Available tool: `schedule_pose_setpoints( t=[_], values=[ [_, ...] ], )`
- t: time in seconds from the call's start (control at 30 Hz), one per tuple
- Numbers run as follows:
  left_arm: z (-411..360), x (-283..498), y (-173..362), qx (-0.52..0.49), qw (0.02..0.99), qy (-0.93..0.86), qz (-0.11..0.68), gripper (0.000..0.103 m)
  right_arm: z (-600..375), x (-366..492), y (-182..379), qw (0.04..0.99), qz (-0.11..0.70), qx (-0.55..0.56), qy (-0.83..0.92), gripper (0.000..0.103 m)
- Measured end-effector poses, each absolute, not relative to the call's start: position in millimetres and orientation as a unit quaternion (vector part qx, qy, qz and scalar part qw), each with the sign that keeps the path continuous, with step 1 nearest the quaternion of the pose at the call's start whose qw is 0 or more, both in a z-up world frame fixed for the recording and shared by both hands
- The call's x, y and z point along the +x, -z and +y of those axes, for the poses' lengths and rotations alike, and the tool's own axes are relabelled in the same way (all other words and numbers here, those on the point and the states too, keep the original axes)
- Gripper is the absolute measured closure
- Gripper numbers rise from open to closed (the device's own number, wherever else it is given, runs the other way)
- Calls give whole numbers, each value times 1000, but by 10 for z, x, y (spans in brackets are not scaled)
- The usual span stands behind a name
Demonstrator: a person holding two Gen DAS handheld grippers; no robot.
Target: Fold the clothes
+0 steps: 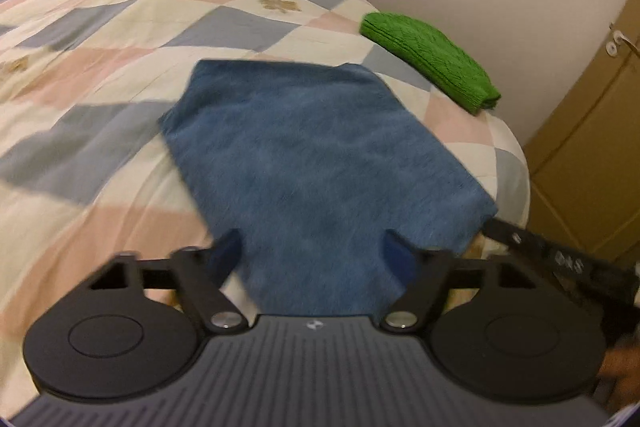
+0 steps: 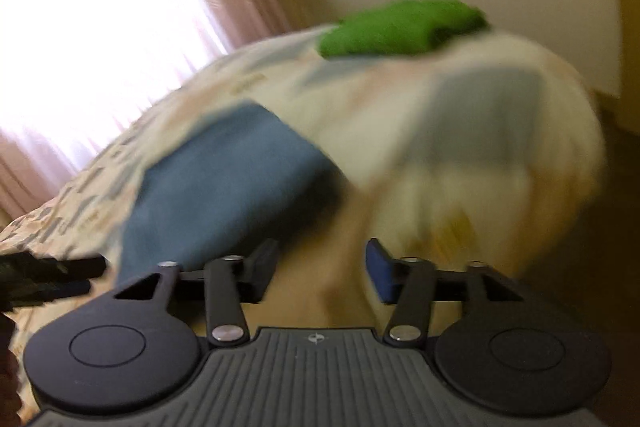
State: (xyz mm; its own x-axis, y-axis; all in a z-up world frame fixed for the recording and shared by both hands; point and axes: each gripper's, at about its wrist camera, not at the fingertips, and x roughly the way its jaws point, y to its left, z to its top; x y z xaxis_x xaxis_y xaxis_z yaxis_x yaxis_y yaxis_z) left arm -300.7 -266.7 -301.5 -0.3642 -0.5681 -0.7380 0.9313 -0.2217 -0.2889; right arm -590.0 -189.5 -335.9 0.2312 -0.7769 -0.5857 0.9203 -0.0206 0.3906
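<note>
A blue towel point(image 1: 316, 147) lies flat on the patchwork bedspread point(image 1: 100, 67). Its near edge runs under my left gripper point(image 1: 314, 247), whose fingers stand apart on either side of the cloth without pressing it. In the right wrist view, which is blurred, the same blue towel point(image 2: 224, 183) lies to the left. My right gripper point(image 2: 320, 267) is open over bare bedspread point(image 2: 480, 131), with its left finger point(image 2: 264, 267) close to the towel's near corner. Each gripper shows at the edge of the other's view.
A folded green cloth point(image 1: 432, 59) sits near the bed's far right corner, also seen in the right wrist view point(image 2: 400, 27). The bed drops off at the right toward a wooden door point(image 1: 592, 147). A bright curtained window point(image 2: 100, 27) lies beyond the bed.
</note>
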Motion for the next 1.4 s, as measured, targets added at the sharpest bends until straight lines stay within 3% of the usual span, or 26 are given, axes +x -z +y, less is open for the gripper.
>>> schedule_pose_setpoints(
  t=[0.1,0.33,0.47,0.5,0.83,0.93,1.3,1.33,1.4],
  values=[
    [-2895,-3076,2935,273,492,731,385,55,-2283,-5715,3116,709,152,368,583,95],
    [-3338,-2994,2692,272,474,708,447,54,-3124,-5612,2578,708,214,414,531,92],
    [-3546,-2941,2700,277,493,682,463,54,-3625,-5556,2483,742,260,384,485,88],
    [-3592,-2930,2715,275,499,674,470,54,-3753,-5533,2500,748,280,377,468,83],
    [-3778,-3234,2788,221,607,550,529,54,-5339,-5222,2845,827,399,361,160,84],
    [-3772,-3432,2794,207,633,524,531,44,-5672,-5077,2967,832,426,350,55,83],
    [-3704,-3606,2975,177,683,438,557,44,-6088,-4765,3484,775,494,364,-152,83],
    [-3706,-3607,2985,176,685,435,558,44,-6110,-4735,3505,771,494,370,-159,83],
    [-3711,-3610,3003,173,688,428,560,43,-6117,-4722,3488,771,491,368,-171,94]
  ],
)
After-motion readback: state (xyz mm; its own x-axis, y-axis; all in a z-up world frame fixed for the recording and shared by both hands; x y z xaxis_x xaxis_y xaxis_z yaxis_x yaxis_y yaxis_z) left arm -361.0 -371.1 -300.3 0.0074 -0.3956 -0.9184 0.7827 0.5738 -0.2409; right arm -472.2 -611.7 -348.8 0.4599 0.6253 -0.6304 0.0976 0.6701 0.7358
